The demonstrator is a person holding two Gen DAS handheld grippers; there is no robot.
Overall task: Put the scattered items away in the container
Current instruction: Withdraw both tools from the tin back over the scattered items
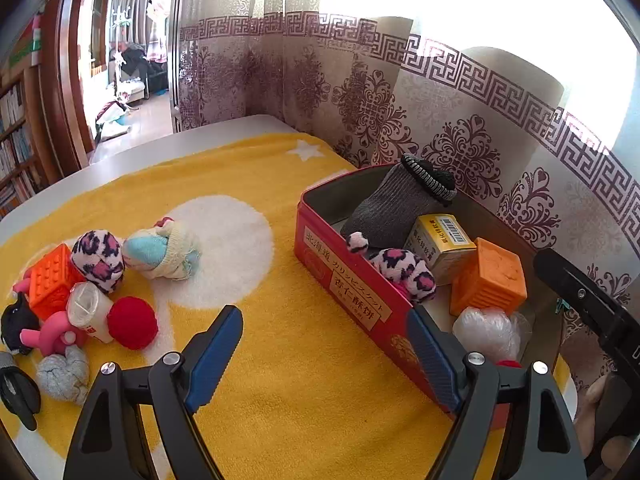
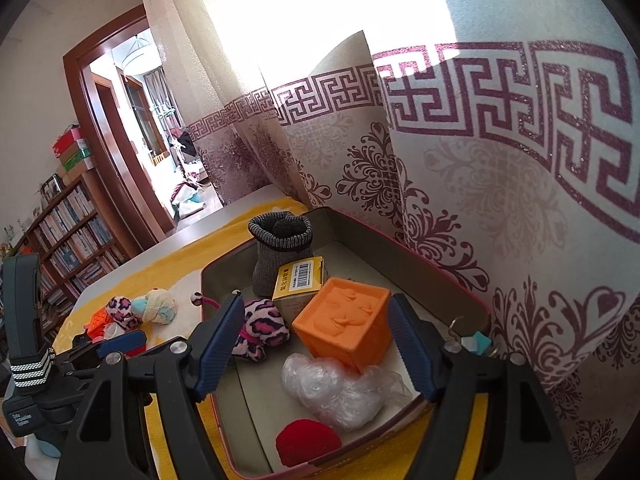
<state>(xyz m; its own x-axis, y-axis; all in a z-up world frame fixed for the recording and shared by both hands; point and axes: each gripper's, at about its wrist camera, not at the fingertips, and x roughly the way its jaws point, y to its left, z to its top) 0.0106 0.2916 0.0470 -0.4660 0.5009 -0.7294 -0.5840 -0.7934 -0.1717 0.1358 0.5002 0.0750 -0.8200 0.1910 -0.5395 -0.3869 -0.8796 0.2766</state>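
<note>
Roughly half the job looks done, judged against the red tin that serves as the container. Nearest inside it, seen from the right wrist, lie a red ball and a crumpled clear plastic bag; behind them sit an orange cube, a leopard-print sock against the left wall, a small yellow box, and at the far end a grey sock propped upright. Left of the tin, on the yellow blanket, a cluster is still to be collected: a rolled grey sock nearest, then a second red ball, a white bottle, a pink toy, another orange block, a leopard-print ball and, farthest, a pale blue-and-cream sock bundle. The right gripper hovers just above the tin's near end, jaws spread wide and holding nothing, tilted down toward the orange cube. The left gripper hangs low over the blanket beside the tin's near corner, jaws likewise spread and empty, its right finger close against the tin's wall, well apart from the cluster.
</note>
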